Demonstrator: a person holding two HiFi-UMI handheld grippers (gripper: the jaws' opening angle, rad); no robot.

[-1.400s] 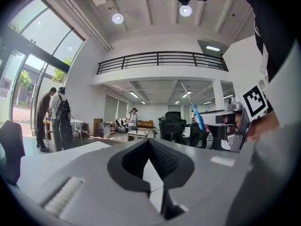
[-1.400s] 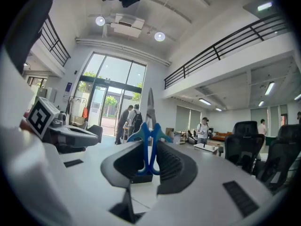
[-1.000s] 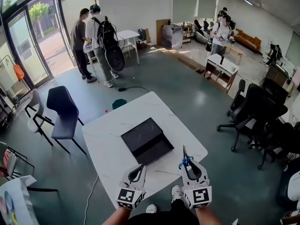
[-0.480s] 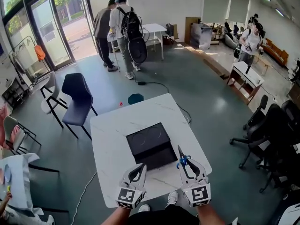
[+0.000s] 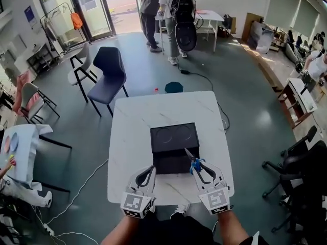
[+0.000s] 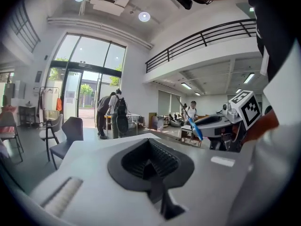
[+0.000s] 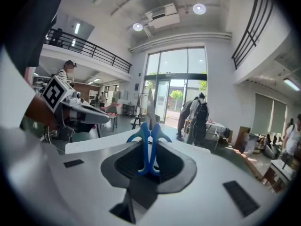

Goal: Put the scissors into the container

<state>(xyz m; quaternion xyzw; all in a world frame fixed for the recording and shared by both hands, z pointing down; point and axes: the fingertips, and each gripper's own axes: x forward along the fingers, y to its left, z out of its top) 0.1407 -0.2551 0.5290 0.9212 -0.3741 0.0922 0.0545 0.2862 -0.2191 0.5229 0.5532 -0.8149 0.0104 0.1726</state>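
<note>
A black open-topped container sits in the middle of a white marble table. My right gripper is shut on the blue handles of the scissors. Their blades point up and away, over the container's near right corner. In the right gripper view the scissors stand upright between the jaws of the right gripper. My left gripper hovers near the container's front left, shut and empty. In the left gripper view its jaws hold nothing, and the scissors show off to the right.
A dark blue chair and a grey chair stand beyond the table's far left. Black office chairs crowd the right side. Two people stand by a far white table. A cable runs across the floor at left.
The head view has swung left and squared up over the table. Both grippers have closed in on the container's front edge, and the scissors' tip now reaches over its near corner.
</note>
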